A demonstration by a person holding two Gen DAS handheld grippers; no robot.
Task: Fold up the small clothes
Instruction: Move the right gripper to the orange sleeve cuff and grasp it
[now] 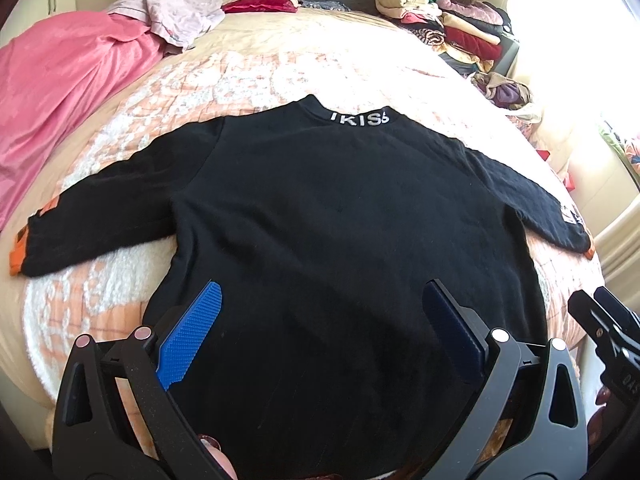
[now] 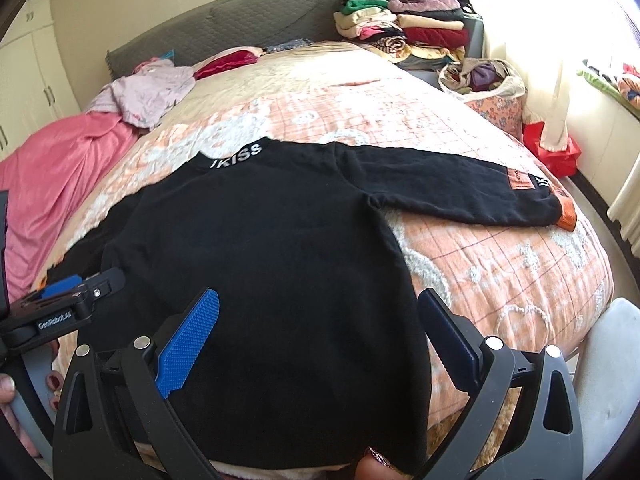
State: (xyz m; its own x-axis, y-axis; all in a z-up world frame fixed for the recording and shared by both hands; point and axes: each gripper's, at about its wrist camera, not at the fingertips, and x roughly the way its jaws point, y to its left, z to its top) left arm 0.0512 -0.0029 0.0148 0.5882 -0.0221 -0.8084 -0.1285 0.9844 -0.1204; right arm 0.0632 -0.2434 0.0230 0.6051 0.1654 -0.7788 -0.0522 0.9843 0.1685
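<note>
A small black long-sleeved top (image 1: 320, 216) lies spread flat, back up, on the bed, with white lettering on the collar (image 1: 359, 117) and orange cuffs (image 1: 18, 250). It also shows in the right wrist view (image 2: 260, 248), its right sleeve (image 2: 460, 192) stretched out sideways. My left gripper (image 1: 322, 298) is open over the lower hem, near its left half. My right gripper (image 2: 318, 306) is open over the hem's right part. The right gripper shows at the left wrist view's right edge (image 1: 604, 320); the left gripper shows at the right wrist view's left edge (image 2: 76, 292).
The bed has a peach and white quilt (image 2: 500, 264). A pink blanket (image 1: 60, 92) and a crumpled pale garment (image 1: 180, 12) lie at the far left. Stacked folded clothes (image 2: 408, 24) and a bag of clothes (image 2: 484, 80) sit at the far right, by the window.
</note>
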